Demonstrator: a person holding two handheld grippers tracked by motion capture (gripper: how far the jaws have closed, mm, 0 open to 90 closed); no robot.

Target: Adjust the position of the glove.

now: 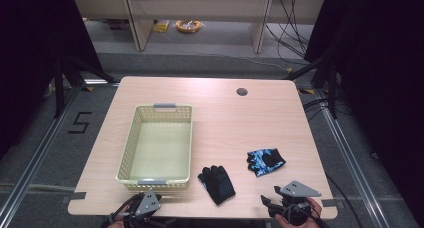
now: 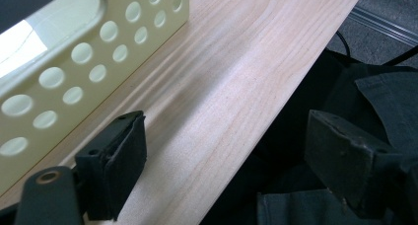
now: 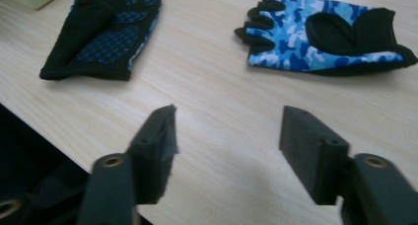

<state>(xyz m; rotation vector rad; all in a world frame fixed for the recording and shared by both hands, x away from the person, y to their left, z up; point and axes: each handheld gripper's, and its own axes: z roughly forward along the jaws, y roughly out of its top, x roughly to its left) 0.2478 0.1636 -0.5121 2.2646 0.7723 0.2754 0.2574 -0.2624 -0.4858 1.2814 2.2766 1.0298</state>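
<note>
Pale wood table (image 1: pixel 220 103) fills my high view, with the perforated cream basket (image 1: pixel 157 143) at nine o'clock of centre. At five o'clock of it I see a black glove (image 1: pixel 216 184), a blue camouflage glove (image 1: pixel 265 161) at its two o'clock. Both my grippers wait at the near edge with jaws spread, left gripper (image 2: pixel 224 151) beside the basket, right gripper (image 3: pixel 229 146) facing the gloves.

Lighting: even overhead light on the table (image 1: pixel 225 113), dark surroundings left and right. Shadows: soft, short, beneath the gloves. Glare: bright patch inside the basket (image 2: pixel 29 37) in the left gripper view. Focus: near jaws blurred in both gripper views; high view soft, low resolution.
</note>
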